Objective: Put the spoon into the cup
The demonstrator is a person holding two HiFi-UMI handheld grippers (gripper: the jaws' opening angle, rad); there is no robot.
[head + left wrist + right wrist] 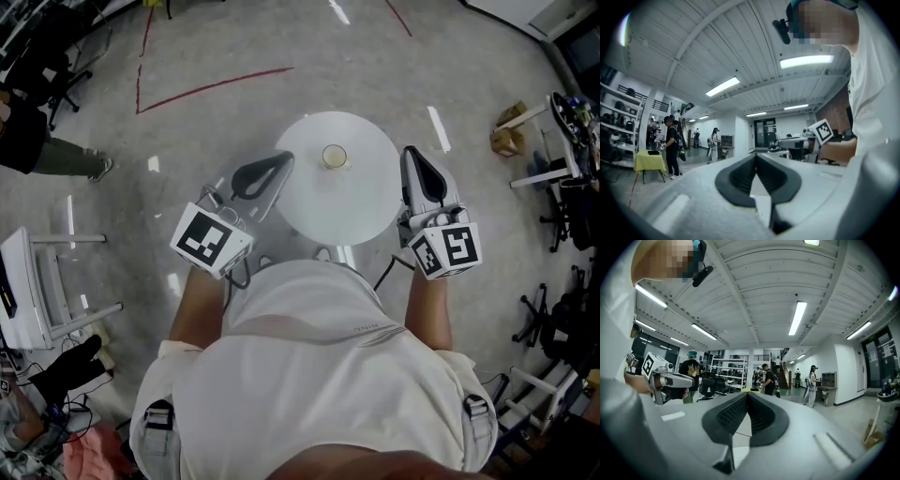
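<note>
White T-shirt (309,366), grey left hand-held gripper (284,161), grey right hand-held gripper (411,153), black-and-white marker cubes (211,239).

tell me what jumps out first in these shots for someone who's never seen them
A round white table fills the middle of the head view, with a lone small cup standing near its centre. The left gripper and the right gripper sit at either side of the table, both with jaws together and nothing between them. No spoon can be seen in any view.
</note>
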